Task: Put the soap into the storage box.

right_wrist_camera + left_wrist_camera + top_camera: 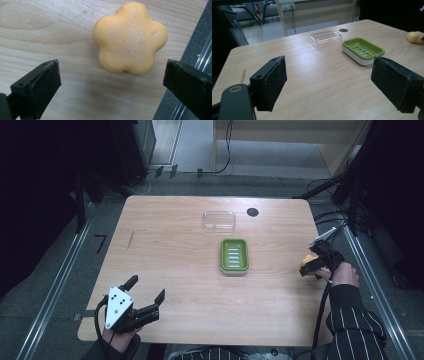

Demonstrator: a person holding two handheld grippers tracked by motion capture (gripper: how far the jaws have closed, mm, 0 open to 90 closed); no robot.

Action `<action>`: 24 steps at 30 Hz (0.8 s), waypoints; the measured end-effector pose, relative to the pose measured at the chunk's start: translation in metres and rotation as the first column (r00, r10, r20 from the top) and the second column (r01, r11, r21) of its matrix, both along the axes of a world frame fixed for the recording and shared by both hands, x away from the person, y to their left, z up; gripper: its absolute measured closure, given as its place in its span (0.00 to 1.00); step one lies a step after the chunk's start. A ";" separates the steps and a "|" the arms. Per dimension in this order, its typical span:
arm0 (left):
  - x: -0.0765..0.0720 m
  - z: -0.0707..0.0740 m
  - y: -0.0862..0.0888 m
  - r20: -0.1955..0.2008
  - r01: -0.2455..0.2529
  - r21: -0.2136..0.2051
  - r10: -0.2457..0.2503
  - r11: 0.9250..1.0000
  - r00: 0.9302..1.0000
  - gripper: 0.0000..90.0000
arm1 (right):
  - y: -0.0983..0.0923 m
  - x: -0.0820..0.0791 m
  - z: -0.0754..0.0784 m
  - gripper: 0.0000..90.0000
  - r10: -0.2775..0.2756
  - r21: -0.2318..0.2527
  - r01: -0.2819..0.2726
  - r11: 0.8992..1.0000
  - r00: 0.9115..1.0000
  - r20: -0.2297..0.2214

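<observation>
The right gripper (112,87) hangs just above the flower-shaped orange soap (130,38) with its jaws spread wide and nothing between them; the soap lies flat on the surface (175,270) close to the right edge, a little past its middle. In the high view we see this gripper (311,266) over the soap (306,259), right at that edge.

To take the soap well, we judge that we should move forward until it sits squarely between the pads, lower until the pads (45,85) flank its sides, then squeeze gently: the lobed outline offers hollows where a pad can seat, and a hard squeeze may dent or shoot a slippery bar. The nearness of the edge leaves little room for the outer jaw, so we would keep the gripper upright rather than tilted outward.

The soap is nearly round, with five lobes and no true long axis; its broad face points up, so any approach angle serves about equally.

The left gripper (145,292) rests near the front left corner, jaws (272,82) wide apart and empty. The green soap dish (234,255) stands mid-surface, its long axis running front to back, with the clear lid (219,220) beyond it toward the far edge
</observation>
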State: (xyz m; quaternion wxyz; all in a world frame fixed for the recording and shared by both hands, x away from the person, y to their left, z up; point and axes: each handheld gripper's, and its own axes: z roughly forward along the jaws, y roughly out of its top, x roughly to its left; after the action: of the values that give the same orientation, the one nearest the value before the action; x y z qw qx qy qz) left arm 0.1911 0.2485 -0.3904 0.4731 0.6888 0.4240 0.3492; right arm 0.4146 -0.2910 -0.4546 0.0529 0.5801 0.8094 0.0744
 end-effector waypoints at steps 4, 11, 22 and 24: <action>0.000 0.000 0.000 -0.001 0.001 0.001 -0.001 1.000 1.000 0.15 | 0.001 0.006 -0.004 0.12 -0.014 -0.001 0.014 1.000 1.000 -0.001; 0.000 0.000 0.000 -0.001 0.000 -0.001 0.000 1.000 1.000 0.15 | 0.000 0.012 -0.012 0.18 -0.038 -0.027 0.037 0.999 0.999 -0.030; 0.000 0.000 0.000 0.000 -0.001 -0.001 0.001 1.000 1.000 0.15 | -0.005 0.017 -0.015 0.36 -0.069 -0.014 0.069 0.998 0.997 -0.026; 0.000 0.000 0.000 0.000 -0.001 -0.002 0.001 1.000 1.000 0.15 | -0.005 0.018 -0.016 0.38 -0.077 -0.006 0.077 0.997 0.997 -0.030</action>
State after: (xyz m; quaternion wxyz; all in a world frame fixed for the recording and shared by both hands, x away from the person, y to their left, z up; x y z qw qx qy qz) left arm 0.1912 0.2486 -0.3903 0.4736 0.6880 0.4247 0.3491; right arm 0.4324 -0.2962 -0.4707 0.0450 0.6117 0.7874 0.0618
